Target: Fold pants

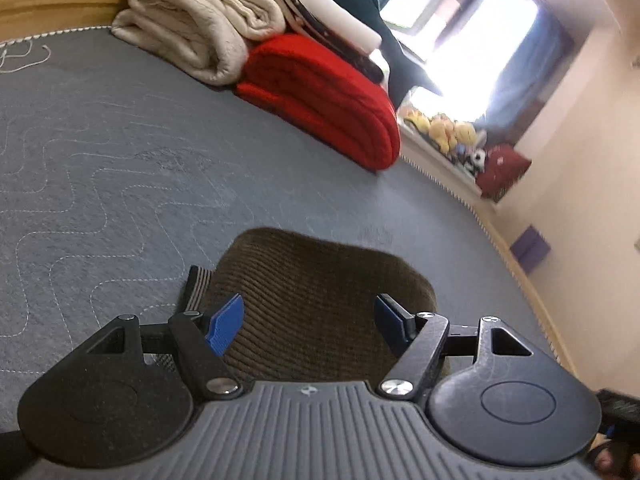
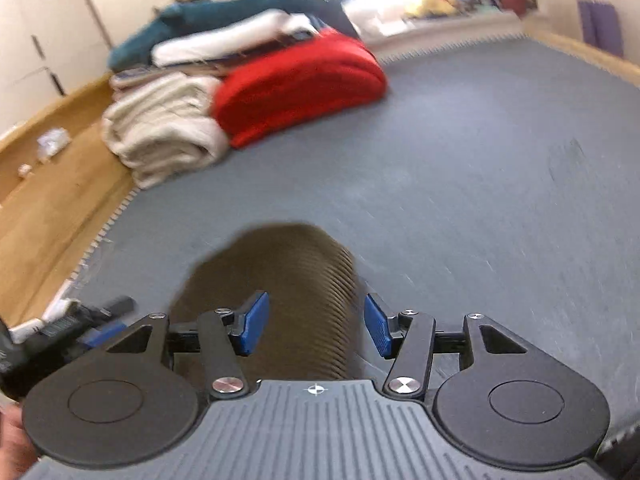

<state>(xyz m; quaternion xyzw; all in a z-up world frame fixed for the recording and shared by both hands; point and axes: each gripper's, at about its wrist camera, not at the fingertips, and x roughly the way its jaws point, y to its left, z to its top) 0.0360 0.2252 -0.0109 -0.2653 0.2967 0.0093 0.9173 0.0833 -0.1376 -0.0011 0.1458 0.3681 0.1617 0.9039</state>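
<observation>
Open mattress — folded stack beyond

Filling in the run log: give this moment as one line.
task: fold pants | left gripper: open over brown corduroy pants | right gripper: open, nothing gripped | surface: grey mattress

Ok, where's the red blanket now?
In both wrist views the folded red blanket lies at the mattress's far end, against the cream blanket.
</observation>
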